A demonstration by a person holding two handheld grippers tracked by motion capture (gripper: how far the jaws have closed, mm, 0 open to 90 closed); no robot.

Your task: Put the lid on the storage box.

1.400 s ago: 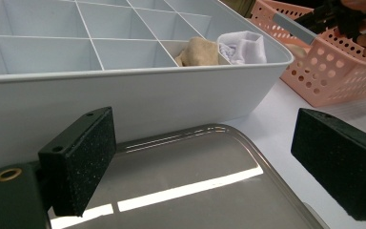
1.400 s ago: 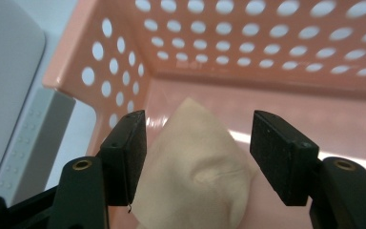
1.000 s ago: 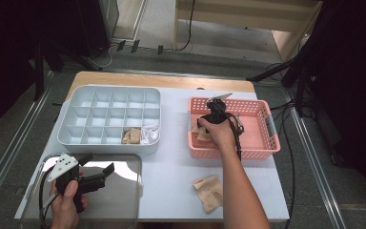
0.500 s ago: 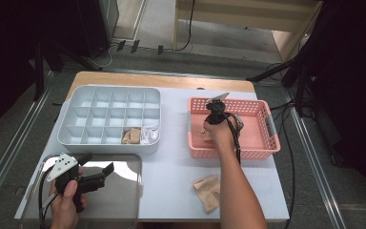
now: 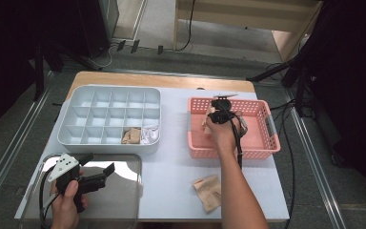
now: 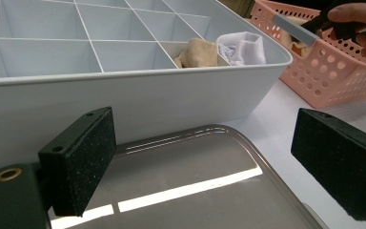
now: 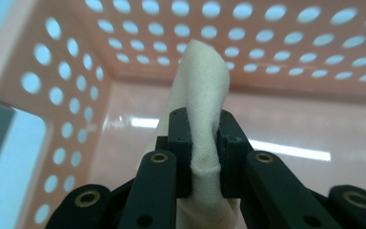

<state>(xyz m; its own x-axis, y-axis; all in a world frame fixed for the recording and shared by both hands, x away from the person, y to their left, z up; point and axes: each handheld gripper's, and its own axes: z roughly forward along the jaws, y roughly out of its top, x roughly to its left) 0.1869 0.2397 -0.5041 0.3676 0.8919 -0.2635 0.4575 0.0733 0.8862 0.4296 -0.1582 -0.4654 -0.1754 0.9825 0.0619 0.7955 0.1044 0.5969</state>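
My right gripper is inside the pink basket, shut on a cream cloth that stands up between its pads above the basket floor. My left gripper hovers open over the steel tray at the front left, nothing between its pads. The white divided box holds a tan cloth and a white cloth in its near right cells, also seen as the tan cloth and white cloth.
Another tan cloth lies on the white table near the front edge, right of my right forearm. Cables run along the table's right side. The pink basket stands right of the divided box.
My right gripper has lifted slightly within the basket with the cream cloth in it. The left gripper has stayed put over the tray.
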